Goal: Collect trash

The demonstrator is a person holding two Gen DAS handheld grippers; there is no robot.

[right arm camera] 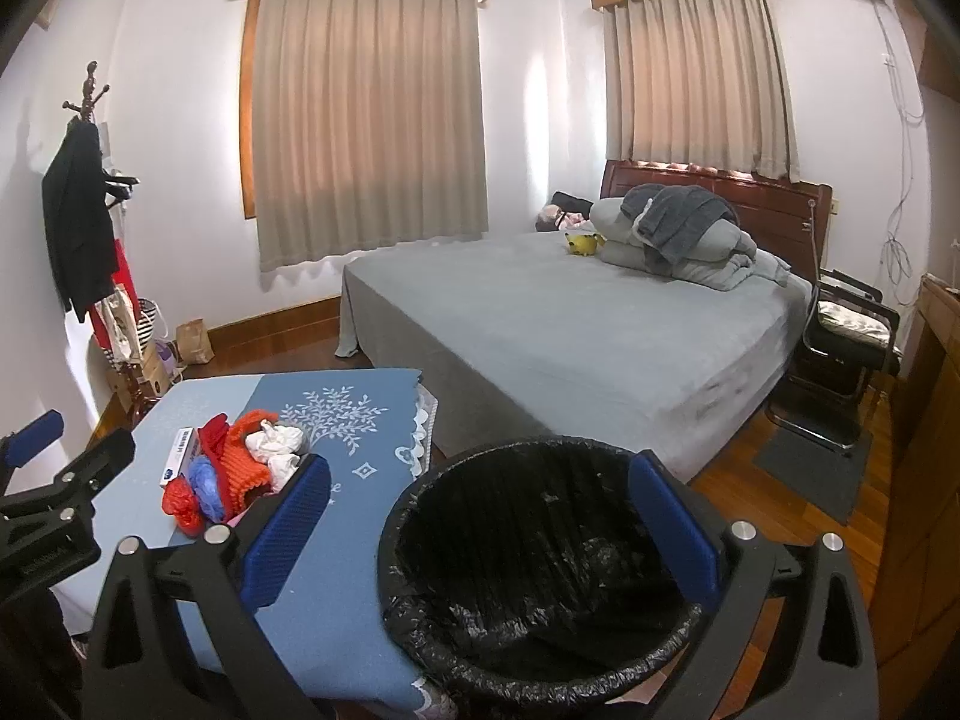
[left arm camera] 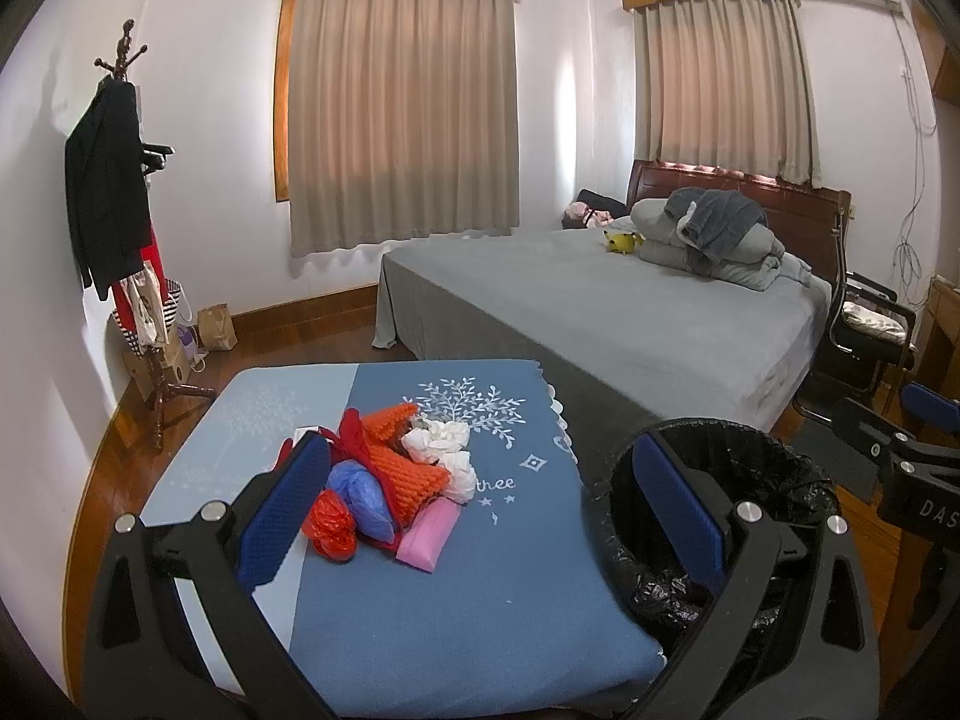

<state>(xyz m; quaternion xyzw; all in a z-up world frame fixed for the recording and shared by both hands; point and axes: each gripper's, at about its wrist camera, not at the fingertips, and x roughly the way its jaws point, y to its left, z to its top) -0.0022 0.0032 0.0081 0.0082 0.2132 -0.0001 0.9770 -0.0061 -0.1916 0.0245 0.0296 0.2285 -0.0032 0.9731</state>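
- Coat stand point(left arm camera: 129, 228), far left by the wall: hung with dark clothing; not part of the job.
- Table point(left arm camera: 480, 588), blue cloth with a white tree print: carried the whole pile near its middle.
- Left gripper point(left arm camera: 480, 510): fingers spread wide, nothing between them; it hovered over the table's near edge, just short of the pile.
- Trash pile, left to right: red plastic bag point(left arm camera: 327, 525) nearest the left gripper, touching a blue plastic bag point(left arm camera: 360, 495); orange knitted piece point(left arm camera: 399, 450) behind; white crumpled tissues point(left arm camera: 441, 450); pink packet point(left arm camera: 427, 534) at the front. A white box point(right arm camera: 180, 455) lay at the pile's far-left side.
- Trash bin point(right arm camera: 540, 564), black liner, just beside the table's right edge: appeared empty.
- Right gripper point(right arm camera: 480, 516): fingers likewise apart, holding nothing, poised above the bin's mouth.
- Bed point(left arm camera: 630, 306), grey, beyond the table: irrelevant.
- Handling note (judgement): collection had not begun. Best started with the nearest loose item, the red bag, pinched at its bunched middle so thin film did not slip; lifted clear before carrying right, to avoid dragging neighbours.
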